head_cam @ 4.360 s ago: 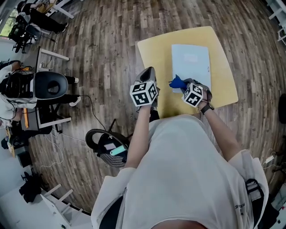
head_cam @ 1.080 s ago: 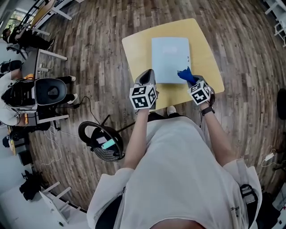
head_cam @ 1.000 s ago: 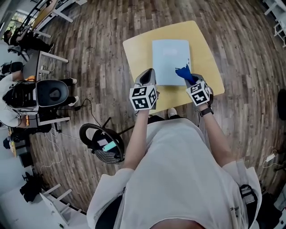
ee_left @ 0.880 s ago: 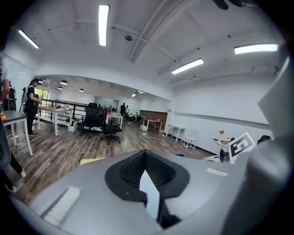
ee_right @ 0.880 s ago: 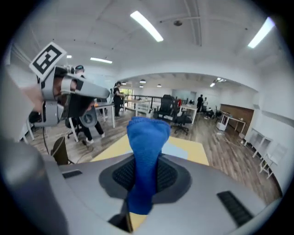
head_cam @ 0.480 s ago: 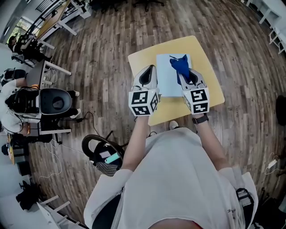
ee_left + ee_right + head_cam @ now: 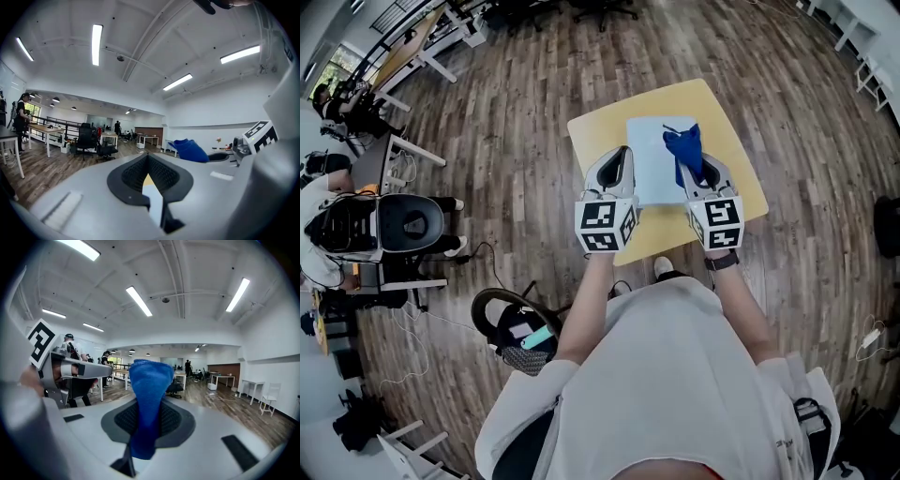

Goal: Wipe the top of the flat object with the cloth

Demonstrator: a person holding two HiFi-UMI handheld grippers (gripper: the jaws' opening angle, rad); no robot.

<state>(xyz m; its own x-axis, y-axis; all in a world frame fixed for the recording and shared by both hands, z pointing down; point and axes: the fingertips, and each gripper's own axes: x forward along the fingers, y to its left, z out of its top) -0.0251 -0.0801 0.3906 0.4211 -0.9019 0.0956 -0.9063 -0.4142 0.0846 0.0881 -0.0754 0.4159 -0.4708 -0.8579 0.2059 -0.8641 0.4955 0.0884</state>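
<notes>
A pale blue flat sheet (image 7: 649,159) lies on the small yellow table (image 7: 598,131). The blue cloth (image 7: 684,148) sticks up from my right gripper (image 7: 699,163), which is shut on it; in the right gripper view the cloth (image 7: 147,390) stands upright between the pads of that gripper (image 7: 143,420). My left gripper (image 7: 617,156) is held beside it, level with it, its jaws together and holding nothing (image 7: 149,172). Both grippers are lifted off the table and look out across the room, not down at the sheet. The cloth (image 7: 190,151) also shows in the left gripper view.
The table stands on a wooden floor (image 7: 516,103). A black office chair (image 7: 408,220) and desks are at the left, with people seated there. A round black chair base (image 7: 517,323) with a teal object is near my left leg.
The cloth went from the sheet's near left edge to its right edge. Since then both grippers have risen from the table toward my head, side by side, with the cloth still held.
</notes>
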